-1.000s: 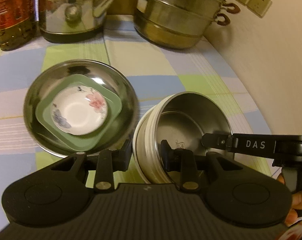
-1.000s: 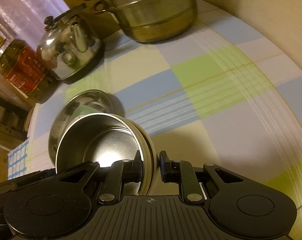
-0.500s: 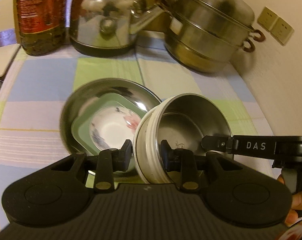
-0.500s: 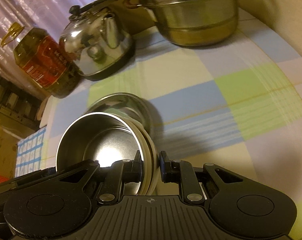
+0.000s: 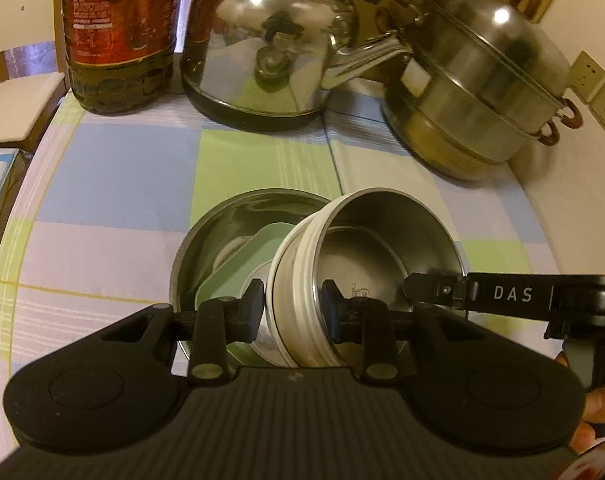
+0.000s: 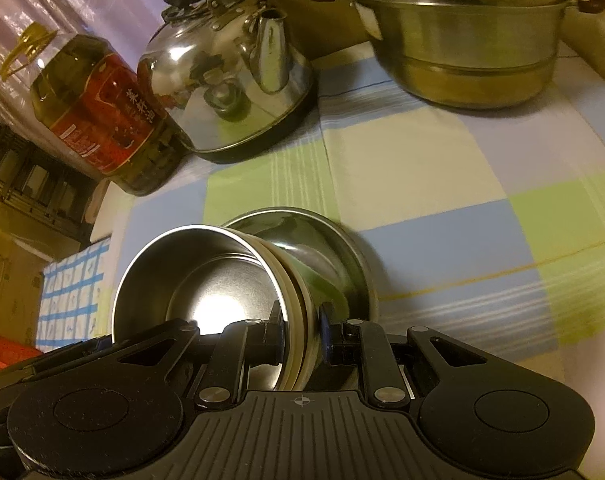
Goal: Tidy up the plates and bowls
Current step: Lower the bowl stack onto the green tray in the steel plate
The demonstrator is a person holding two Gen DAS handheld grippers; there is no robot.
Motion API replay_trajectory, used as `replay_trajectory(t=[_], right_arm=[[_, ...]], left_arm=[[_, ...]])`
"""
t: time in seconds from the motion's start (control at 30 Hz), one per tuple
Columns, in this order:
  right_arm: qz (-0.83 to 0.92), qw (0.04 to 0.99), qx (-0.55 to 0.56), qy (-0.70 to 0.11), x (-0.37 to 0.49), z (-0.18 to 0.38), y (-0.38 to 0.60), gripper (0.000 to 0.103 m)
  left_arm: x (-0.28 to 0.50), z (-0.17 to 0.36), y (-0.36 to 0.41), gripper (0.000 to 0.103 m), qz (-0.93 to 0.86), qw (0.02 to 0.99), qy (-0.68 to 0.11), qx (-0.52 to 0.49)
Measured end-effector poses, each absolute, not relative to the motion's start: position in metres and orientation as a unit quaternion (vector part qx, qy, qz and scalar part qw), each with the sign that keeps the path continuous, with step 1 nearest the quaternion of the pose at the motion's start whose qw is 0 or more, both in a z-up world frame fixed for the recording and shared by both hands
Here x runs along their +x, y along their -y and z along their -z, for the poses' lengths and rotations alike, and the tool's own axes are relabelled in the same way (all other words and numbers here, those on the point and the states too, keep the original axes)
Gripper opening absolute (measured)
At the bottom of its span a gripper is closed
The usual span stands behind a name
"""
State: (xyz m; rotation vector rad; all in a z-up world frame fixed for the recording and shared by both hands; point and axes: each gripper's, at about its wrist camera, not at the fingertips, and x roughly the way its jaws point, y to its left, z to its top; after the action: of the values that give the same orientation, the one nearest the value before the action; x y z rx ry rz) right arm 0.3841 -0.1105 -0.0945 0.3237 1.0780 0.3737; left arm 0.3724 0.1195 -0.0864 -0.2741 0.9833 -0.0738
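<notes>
A steel bowl with a ribbed cream outer wall (image 5: 374, 248) (image 6: 206, 280) hangs tilted in the air between both grippers. My left gripper (image 5: 292, 310) is shut on its near-left rim. My right gripper (image 6: 300, 332) is shut on the opposite rim, and its black finger (image 5: 434, 290) reaches in from the right in the left wrist view. Just beneath, partly hidden, a wide steel dish (image 5: 238, 216) (image 6: 326, 248) rests on the checked tablecloth (image 5: 118, 176). In it lies a green square plate (image 5: 238, 268) with a white floral saucer (image 5: 226, 254) on top.
At the back stand an oil bottle (image 5: 118, 36) (image 6: 98, 116), a steel kettle (image 5: 270, 44) (image 6: 226, 76) and a stacked steamer pot (image 5: 478, 96) (image 6: 470, 36). A wall with sockets (image 5: 594, 88) rises on the right. The table's edge curves along the left.
Both grippers carried the ribbed bowl leftward, from beside the wide dish to over its right half. It now covers much of the green plate and saucer.
</notes>
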Motion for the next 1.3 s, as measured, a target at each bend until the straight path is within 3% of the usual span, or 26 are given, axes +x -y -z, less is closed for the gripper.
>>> replay_trajectory(t=[1.3], right_arm=[[-0.177,0.806,0.160,-0.542,0.412,0.134,0.095,0.017]], left_arm=[[0.391,0.121,-0.135,0.027,0.021,0.857,-0.496,-0.138]])
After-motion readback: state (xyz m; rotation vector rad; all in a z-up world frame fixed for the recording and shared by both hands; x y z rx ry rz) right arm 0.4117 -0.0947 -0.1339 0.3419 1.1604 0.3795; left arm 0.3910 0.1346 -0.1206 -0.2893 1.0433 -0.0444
